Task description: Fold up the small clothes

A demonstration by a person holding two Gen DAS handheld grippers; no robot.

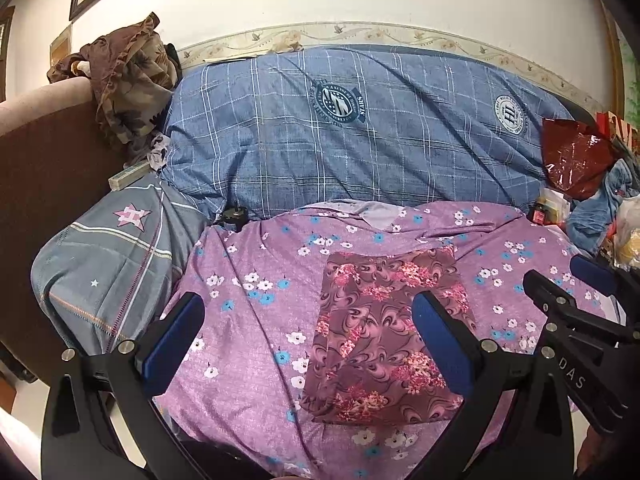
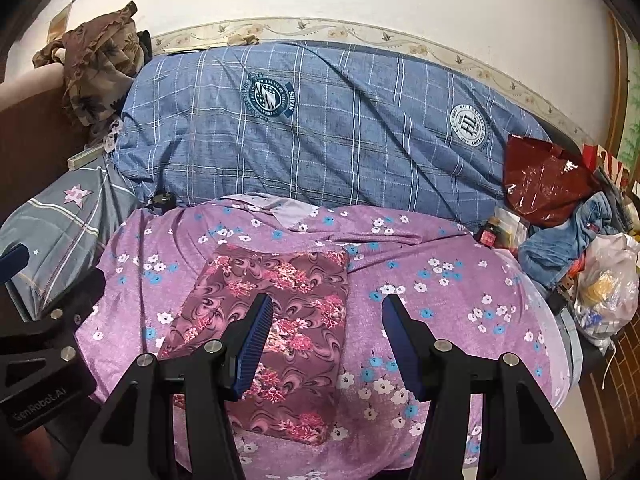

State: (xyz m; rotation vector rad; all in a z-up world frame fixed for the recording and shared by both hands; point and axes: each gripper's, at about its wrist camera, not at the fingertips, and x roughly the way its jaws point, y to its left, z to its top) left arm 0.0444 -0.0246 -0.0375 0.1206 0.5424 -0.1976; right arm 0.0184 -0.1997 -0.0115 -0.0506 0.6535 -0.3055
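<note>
Currently, left gripper [image 1: 308, 336] seen spread wide, nothing held, hovering over purple sheet [image 1: 248, 360] left of folded floral cloth [image 1: 384, 336]. Cloth laid flat on sheet, in front of blue quilt [image 1: 360, 128]. Right gripper [image 2: 328, 336] parted, empty, above cloth's right edge. Judged advice: edges to be checked for alignment, creases pressed flat before release. Plastic bag [image 2: 608, 280] right of cloth shown fully only by right view; left view cuts it off.
</note>
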